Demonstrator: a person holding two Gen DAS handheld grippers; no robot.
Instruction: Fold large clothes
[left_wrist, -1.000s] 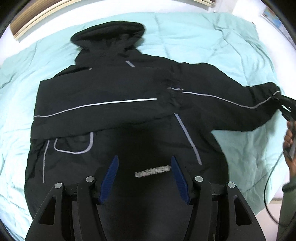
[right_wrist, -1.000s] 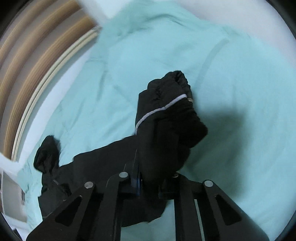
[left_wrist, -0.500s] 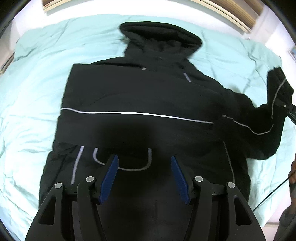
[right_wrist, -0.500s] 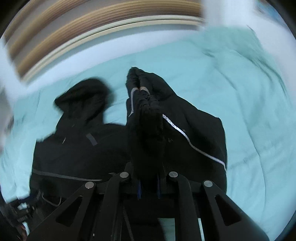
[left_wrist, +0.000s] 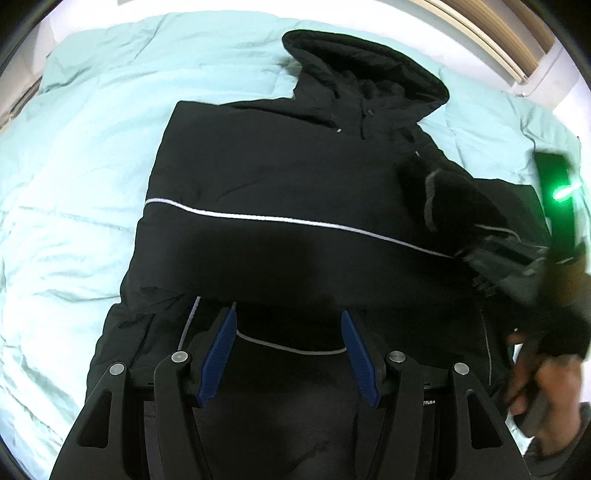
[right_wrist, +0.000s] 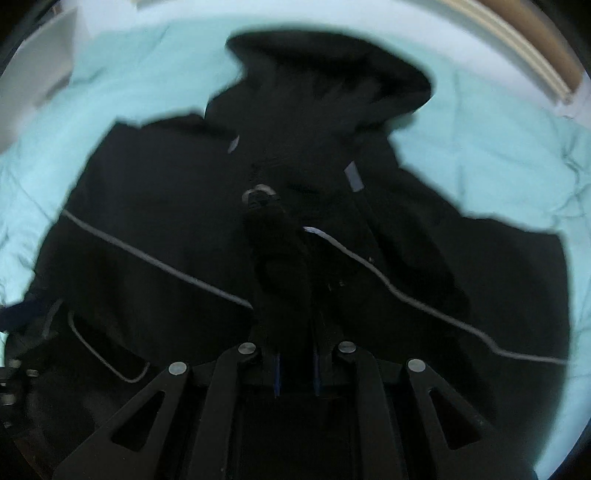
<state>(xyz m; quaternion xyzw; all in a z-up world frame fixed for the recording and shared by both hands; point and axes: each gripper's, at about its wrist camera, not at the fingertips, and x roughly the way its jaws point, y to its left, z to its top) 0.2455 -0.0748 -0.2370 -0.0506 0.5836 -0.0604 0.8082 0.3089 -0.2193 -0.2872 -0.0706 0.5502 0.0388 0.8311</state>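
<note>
Closest in the left wrist view, the left gripper hangs over the lower part of a black jacket with its blue-padded fingers standing apart and nothing pinched between them; a curved pale piping line on the cloth shows in the gap. In the right wrist view, the right gripper has its jaws drawn almost together, opening slightly at this moment, with a bunched black sleeve rising from between the pads, so it is clamped on that sleeve. The sleeve stands up over the middle of the jacket's chest, and its cuff end carries a small grey loop. At the right edge of the left wrist view, a person's hand grips the handle of that right gripper, blurred, with a green light glowing on the unit above it. The jacket lies flat and face up on a pale mint-green bedspread, which surrounds it on all sides. One sleeve is already folded across the front, its thin white reflective stripe running across the chest. Further off, the hood lies flat at the top of the garment, pointing toward the far edge of the bed. Beyond the bedspread, a pale wall and a wooden strip show at the upper right.
</note>
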